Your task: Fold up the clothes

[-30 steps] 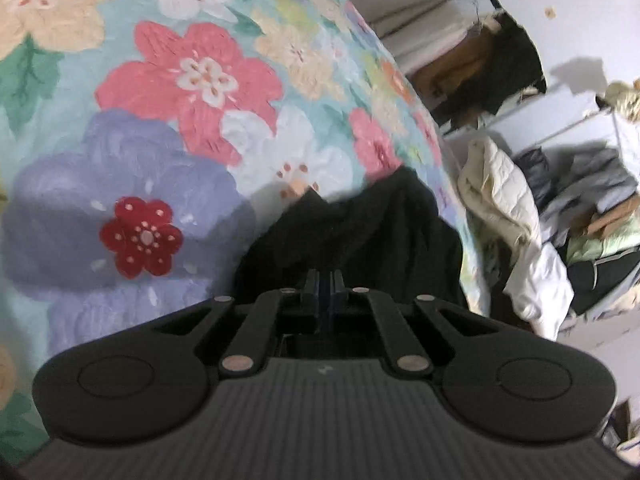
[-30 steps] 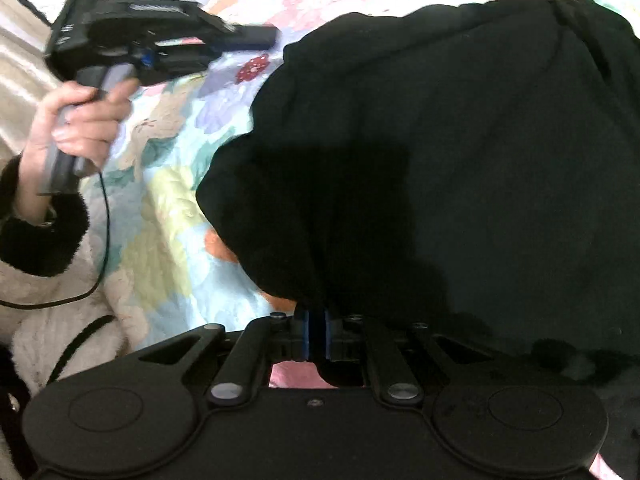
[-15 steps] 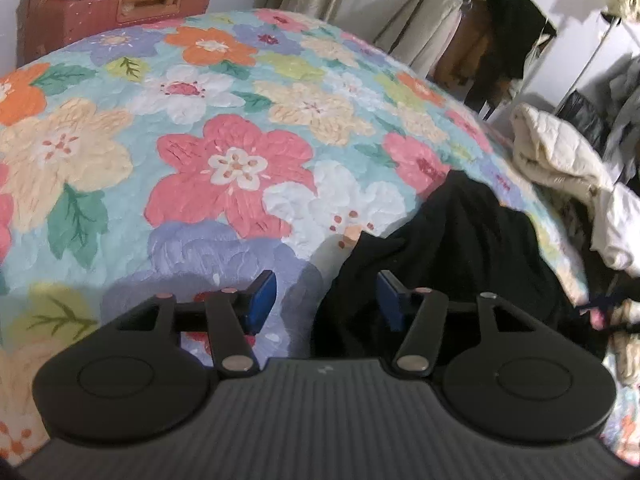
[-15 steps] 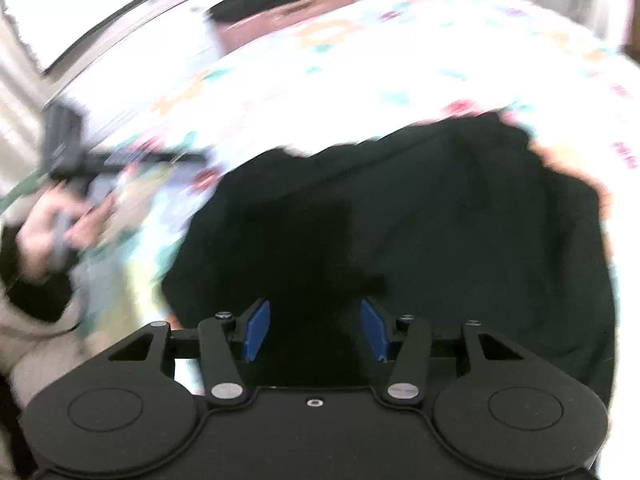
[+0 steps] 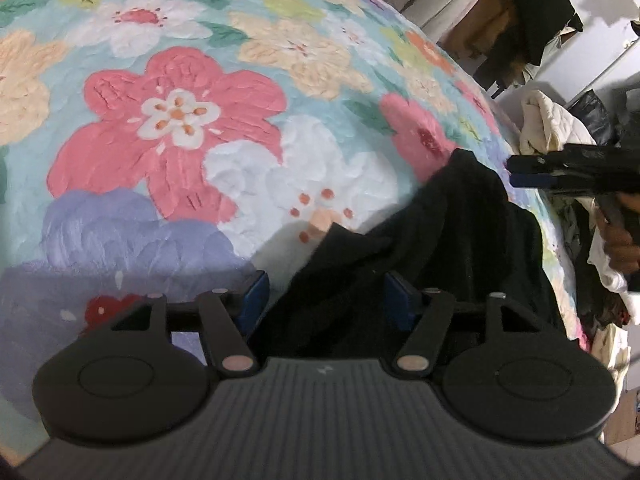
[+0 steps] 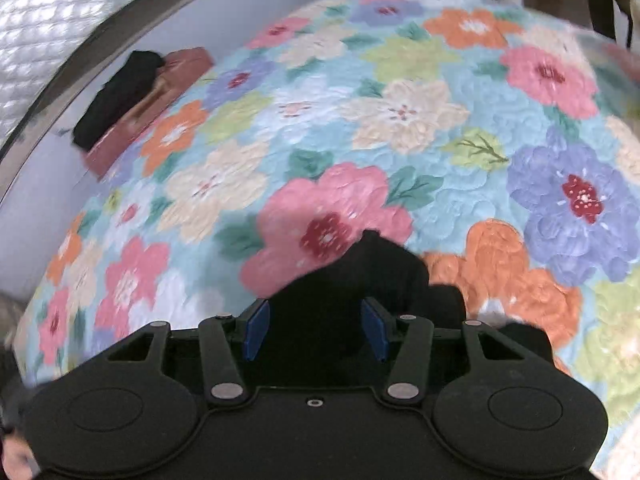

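Note:
A black garment (image 5: pixel 452 240) lies bunched on the floral quilt (image 5: pixel 180 120). My left gripper (image 5: pixel 326 304) is open just above its near edge, with the cloth lying between the blue pads, not clamped. In the right wrist view the black garment (image 6: pixel 376 280) shows as a dark peak in front of my right gripper (image 6: pixel 314 330), which is open with cloth between the pads. The right gripper also shows in the left wrist view (image 5: pixel 516 172) at the far right, above the garment's far edge, held by a hand (image 5: pixel 620 240).
A pile of clothes (image 5: pixel 548 128) and a hanging rack (image 5: pixel 532 16) stand beyond the bed's right side. A reddish suitcase (image 6: pixel 160 92) with a black folded item (image 6: pixel 116 96) on it stands past the bed's far left.
Both grippers were shut on the black garment a second ago; both have opened and let it go. The garment has dropped onto the quilt. The right gripper has swung up and away.

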